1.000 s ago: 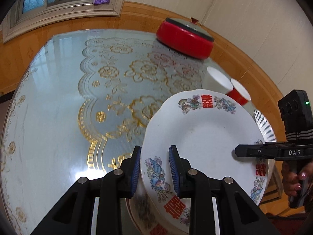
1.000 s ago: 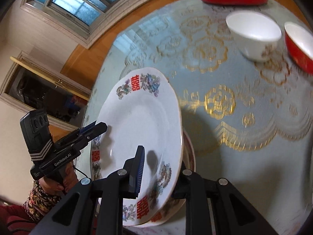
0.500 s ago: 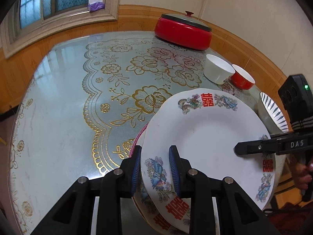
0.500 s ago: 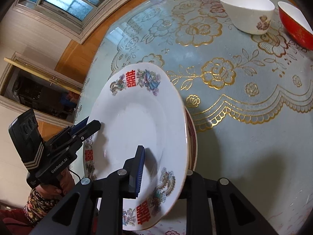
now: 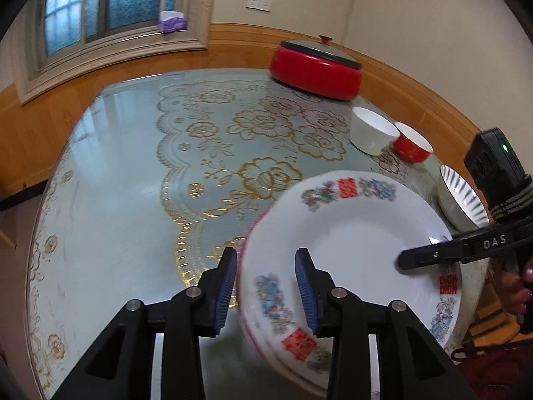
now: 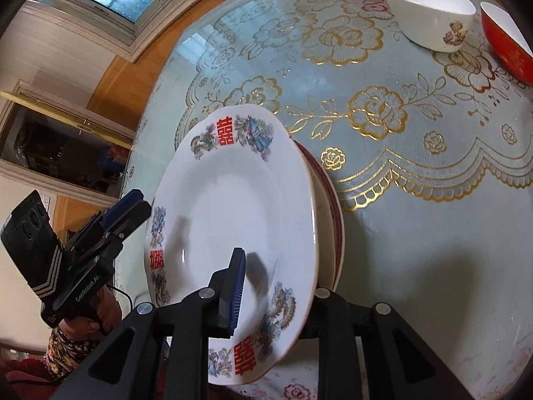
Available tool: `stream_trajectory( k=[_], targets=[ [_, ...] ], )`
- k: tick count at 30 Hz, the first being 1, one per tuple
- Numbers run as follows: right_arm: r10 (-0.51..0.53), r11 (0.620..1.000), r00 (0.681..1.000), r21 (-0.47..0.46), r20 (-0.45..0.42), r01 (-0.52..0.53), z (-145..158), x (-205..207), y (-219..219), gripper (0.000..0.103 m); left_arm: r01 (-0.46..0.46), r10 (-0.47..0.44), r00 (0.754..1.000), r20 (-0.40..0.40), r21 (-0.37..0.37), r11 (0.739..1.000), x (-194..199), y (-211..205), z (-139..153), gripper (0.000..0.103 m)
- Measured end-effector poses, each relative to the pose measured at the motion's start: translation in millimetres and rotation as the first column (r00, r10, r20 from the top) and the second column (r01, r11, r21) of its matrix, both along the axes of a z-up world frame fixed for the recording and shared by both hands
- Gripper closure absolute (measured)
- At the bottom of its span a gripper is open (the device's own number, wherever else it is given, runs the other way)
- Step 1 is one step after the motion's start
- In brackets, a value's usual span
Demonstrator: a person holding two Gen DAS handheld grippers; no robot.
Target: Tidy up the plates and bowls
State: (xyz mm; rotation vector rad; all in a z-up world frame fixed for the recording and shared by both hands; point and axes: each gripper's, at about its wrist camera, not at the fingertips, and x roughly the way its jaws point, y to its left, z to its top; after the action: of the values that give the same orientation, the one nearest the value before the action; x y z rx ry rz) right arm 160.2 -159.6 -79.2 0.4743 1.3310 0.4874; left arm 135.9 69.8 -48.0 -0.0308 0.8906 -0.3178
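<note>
Both tools point steeply down at the bench (image 5: 110,180) from opposite sides of one white plate (image 5: 349,253). In the left wrist view the left tool (image 5: 266,286) fills the bottom centre; its jaws are opening, and the plate's near rim stands between the blue pads (image 5: 226,286) with a visible gap on both sides, so nothing is pressed. In the right wrist view the right tool (image 6: 276,293) sits at bottom centre with its jaws also opening; the left pad hovers over the plate's inner face, seemingly clear of it, while the right finger is hidden behind the rim, so whether it still grips I cannot tell. The plate lies tilted in the lower middle of both frames, resting on a second, red-edged plate (image 6: 336,213) beneath it on the bench. Its rim carries red double-happiness characters between blue and purple bird motifs. At the right edge of the left view a hand (image 5: 514,286) grasps the right tool's handle, whose arm reads "DAS"; at the lower left of the right view another hand (image 6: 96,316), in a patterned sleeve, grips the left tool's handle, marked roughly "GenRobot.AI". A white bowl (image 5: 373,133), a red bowl (image 5: 413,145) and a striped bowl (image 5: 461,200) stand at right, a red lidded pot (image 5: 316,66) farther up.
</note>
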Motion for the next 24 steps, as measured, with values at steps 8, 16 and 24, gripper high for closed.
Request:
stream_trajectory(
  k=[8,16,24],
  targets=[
    [-0.005,0.998,1.0,-0.058,-0.014,0.004,14,-9,-11,0.075,-0.073,0.072,0.997,-0.018,-0.027,0.997,-5,21,-6,0.052],
    [-0.006,0.991,0.998,-0.13,0.055,0.013,17,-9,-6,0.08,-0.03,0.029,0.999,-0.022,-0.034,0.999,-12,13,-10,0.043],
    [-0.044,0.957,0.989,-0.277,0.144,0.083,33,-19,2,0.078,-0.004,0.002,0.999,-0.039,-0.047,0.999,-12,9,-11,0.034]
  ],
)
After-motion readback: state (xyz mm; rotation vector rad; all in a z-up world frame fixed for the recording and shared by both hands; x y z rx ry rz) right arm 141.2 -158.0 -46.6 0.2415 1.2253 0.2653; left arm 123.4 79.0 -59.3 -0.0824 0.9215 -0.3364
